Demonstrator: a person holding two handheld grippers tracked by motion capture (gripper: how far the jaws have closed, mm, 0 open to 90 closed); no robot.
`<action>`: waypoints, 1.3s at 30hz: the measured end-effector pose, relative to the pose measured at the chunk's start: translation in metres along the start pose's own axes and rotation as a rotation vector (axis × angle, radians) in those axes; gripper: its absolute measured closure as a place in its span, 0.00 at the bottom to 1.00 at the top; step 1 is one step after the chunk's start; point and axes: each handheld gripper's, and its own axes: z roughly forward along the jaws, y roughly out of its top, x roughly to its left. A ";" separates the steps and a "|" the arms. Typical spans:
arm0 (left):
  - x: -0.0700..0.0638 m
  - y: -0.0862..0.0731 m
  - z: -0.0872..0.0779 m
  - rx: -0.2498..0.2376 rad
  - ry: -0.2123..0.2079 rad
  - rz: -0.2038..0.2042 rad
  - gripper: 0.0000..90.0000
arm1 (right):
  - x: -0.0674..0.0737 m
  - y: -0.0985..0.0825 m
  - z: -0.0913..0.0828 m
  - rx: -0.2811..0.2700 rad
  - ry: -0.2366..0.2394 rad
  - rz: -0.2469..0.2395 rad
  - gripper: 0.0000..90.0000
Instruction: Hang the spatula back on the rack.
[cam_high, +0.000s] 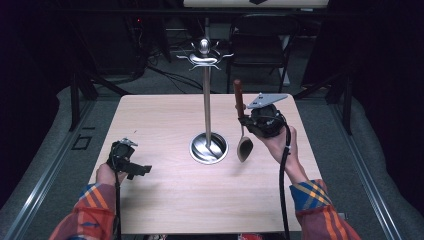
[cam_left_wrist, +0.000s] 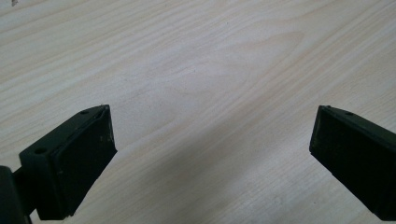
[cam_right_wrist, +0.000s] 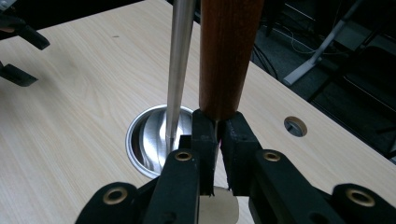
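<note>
We see the right gripper (cam_high: 246, 121) clenched on a spoon (cam_high: 242, 131), its jaws pinching the thin metal neck just below the brown wooden handle. In the right gripper view the handle (cam_right_wrist: 227, 56) rises straight up from between the pads, which press almost together with the neck a bright sliver between them. The pale bowl (cam_right_wrist: 218, 210) hangs below the jaws, mostly covered by the gripper's own links. In the high view the spoon stands roughly upright, handle above the fingers, bowl below them and close over the table (cam_high: 165, 195); we cannot tell whether the bowl touches the wood.

Just beyond the fingers stands the rack (cam_high: 207, 107), a steel pole on a round base (cam_right_wrist: 142, 135). In the right gripper view the pole (cam_right_wrist: 179, 60) runs beside the handle, slightly apart from it, and its top is cut off by the frame. The hooks at its crown (cam_high: 204, 56) are small and hard to make out against the dark background.

The left gripper (cam_high: 131, 167) rests low at the table's left side, well apart from the spoon. In the left gripper view (cam_left_wrist: 212, 135) its jaws stand wide and released, bare wood between them.
</note>
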 end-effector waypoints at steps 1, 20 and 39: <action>0.000 0.000 0.000 0.001 -0.001 0.001 0.00 | 0.001 0.001 0.001 -0.007 0.002 0.005 0.94; 0.000 -0.002 -0.001 0.000 -0.001 -0.002 0.00 | 0.005 0.016 0.007 -0.021 0.007 -0.005 0.94; -0.001 -0.002 -0.001 0.005 -0.008 0.002 0.00 | 0.006 0.027 0.009 -0.039 0.008 -0.008 0.94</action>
